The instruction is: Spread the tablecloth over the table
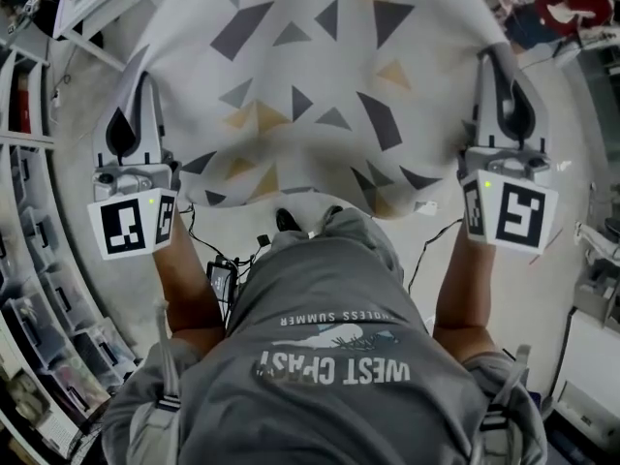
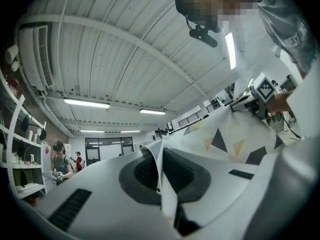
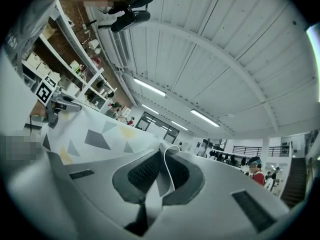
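Your left gripper (image 1: 134,80) and right gripper (image 1: 499,66) each pinch a tablecloth (image 1: 310,76) corner in closed fingers; its long edge runs crosswise between them, spreading forward.

A white ribbed ceiling (image 2: 125,44) crossed by beams carried long strip lights (image 2: 86,103). Open white shelves (image 2: 22,129) lined a reddish wall (image 3: 77,16), and dark-framed glass doors (image 2: 102,149) closed the far end. A railing (image 3: 255,150) edged an upper level. Black cables (image 1: 426,248) trailed over the pale floor (image 1: 82,114).
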`<state>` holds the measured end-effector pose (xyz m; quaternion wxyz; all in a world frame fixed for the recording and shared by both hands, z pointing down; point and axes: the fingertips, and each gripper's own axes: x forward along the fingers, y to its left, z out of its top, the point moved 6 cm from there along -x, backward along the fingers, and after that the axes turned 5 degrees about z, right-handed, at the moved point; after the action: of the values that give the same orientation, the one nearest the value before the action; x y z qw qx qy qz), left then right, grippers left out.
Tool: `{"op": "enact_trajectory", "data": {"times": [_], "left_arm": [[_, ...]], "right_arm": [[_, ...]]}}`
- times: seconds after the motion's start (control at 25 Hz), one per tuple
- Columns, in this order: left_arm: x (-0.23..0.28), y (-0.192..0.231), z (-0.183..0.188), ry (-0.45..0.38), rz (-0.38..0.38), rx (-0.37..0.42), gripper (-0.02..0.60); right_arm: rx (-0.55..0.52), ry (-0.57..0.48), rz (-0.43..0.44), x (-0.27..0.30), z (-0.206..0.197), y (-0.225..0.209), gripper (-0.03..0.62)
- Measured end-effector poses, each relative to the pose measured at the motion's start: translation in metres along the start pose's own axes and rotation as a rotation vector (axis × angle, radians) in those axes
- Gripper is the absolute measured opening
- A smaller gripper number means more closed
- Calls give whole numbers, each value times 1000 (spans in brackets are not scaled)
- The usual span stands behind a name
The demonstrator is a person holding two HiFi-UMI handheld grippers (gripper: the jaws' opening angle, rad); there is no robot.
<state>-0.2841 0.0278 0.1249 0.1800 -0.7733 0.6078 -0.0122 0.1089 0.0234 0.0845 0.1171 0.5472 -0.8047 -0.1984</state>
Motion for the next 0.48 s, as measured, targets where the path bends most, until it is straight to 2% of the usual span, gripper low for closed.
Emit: {"op": "enact_trajectory", "data": {"times": [0.48], "left_arm": [[34,-4,-29,102,-40,-22,-2]], "right_arm": [[34,110,-8,24,-37,-10,14]]}}
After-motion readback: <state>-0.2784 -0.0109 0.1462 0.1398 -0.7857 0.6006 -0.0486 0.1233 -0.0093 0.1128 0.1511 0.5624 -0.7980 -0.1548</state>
